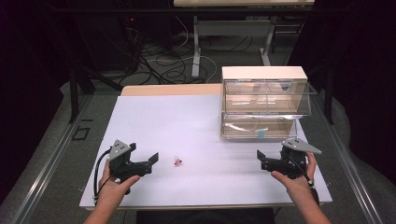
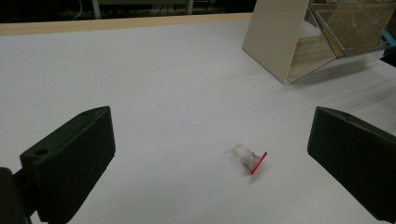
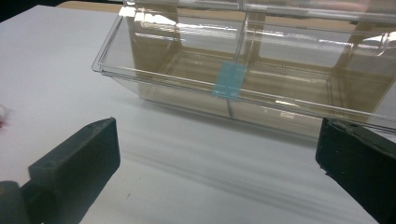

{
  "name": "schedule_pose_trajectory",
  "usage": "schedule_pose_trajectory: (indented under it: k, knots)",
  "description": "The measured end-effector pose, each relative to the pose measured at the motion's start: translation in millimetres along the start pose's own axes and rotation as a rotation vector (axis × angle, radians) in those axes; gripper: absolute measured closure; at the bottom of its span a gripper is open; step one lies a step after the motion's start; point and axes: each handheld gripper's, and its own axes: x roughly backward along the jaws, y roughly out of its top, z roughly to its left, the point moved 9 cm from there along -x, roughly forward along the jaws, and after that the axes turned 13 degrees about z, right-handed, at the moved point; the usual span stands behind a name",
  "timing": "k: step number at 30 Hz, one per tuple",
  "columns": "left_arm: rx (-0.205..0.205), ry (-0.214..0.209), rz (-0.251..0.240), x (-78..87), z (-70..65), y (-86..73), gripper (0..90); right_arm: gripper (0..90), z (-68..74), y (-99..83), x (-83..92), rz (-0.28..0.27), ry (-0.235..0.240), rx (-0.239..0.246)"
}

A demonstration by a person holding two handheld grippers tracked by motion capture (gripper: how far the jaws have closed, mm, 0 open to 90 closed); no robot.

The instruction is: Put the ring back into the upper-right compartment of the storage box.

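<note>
Both grippers idle on the counter; small clear piece with red cap not yet taken.

Left gripper (image 1: pixel 148 163) is held at 8 o'clock, jaws wide and empty, the red-capped piece (image 2: pixel 250 159) lying just ahead between them. Right gripper (image 1: pixel 263 160) is held at 4 o'clock, jaws wide and empty, faced toward the clear drawer cabinet (image 1: pixel 264 103) at 1 o'clock, lower drawer (image 3: pixel 233 91) pulled open. Approach step is judged; next, jaws lowered around the piece.
</note>
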Motion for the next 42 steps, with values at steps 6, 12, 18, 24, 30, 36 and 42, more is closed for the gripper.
schedule_pose_trajectory:
  k: [6, 12, 18, 24, 30, 36, 42]
  knots:
    - [0.0, -0.004, -0.005, -1.2, -1.3, 0.9, 1.0, 0.0, 1.7, -1.0, -3.5, 0.008, -0.016, 0.028]
    - [-0.006, 0.001, -0.009, 1.4, -2.6, -1.2, 1.2, 0.0, 12.3, 1.3, -8.8, 0.013, -0.012, 0.055]
    - [-0.009, 0.011, -0.011, 4.1, -1.4, -2.5, 1.8, 0.1, 23.0, 1.5, -13.5, 0.028, -0.004, 0.099]
    - [-0.007, 0.015, -0.022, 4.5, -2.7, -1.5, 2.1, 1.7, 34.1, 2.6, -14.8, 0.031, 0.014, 0.13]
    - [-0.006, 0.028, -0.02, 3.9, -0.7, -1.8, 3.0, 2.6, 47.7, 4.8, -14.3, 0.035, 0.051, 0.124]
    - [0.003, 0.027, -0.02, 4.1, 0.9, -1.8, 3.0, 4.4, 55.1, 5.3, -17.0, 0.054, 0.061, 0.153]
    - [0.005, 0.025, -0.02, 3.0, 1.1, -2.1, 3.1, 4.4, 65.7, 9.6, -21.9, 0.059, 0.084, 0.162]
